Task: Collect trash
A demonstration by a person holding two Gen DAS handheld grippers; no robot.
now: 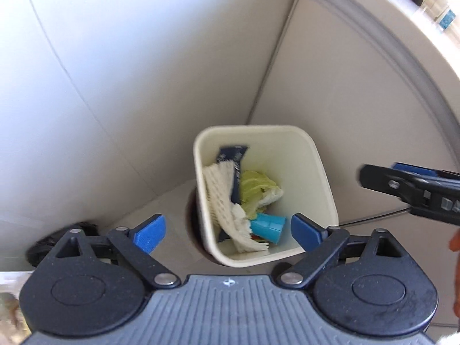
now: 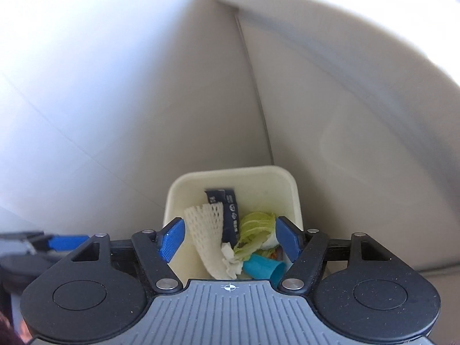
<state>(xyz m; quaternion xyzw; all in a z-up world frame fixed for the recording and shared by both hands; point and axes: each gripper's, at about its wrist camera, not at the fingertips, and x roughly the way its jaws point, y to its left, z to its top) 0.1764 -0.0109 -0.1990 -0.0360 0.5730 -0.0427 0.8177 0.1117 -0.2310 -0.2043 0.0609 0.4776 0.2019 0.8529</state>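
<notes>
The left gripper (image 1: 228,228) hangs nearest the lens, its blue pads spread wide with nothing between them, over a cream bin (image 1: 322,178). The right gripper (image 2: 230,237) is likewise apart and empty above the same bin. Inside lie the trash: white foam netting (image 1: 221,195), a dark wrapper (image 1: 233,155), a green cabbage leaf (image 1: 253,187) and a blue cup (image 1: 268,225) on its side. The bin stands in a corner of pale walls (image 1: 115,86). A black bag (image 1: 77,227) sits to its left.
</notes>
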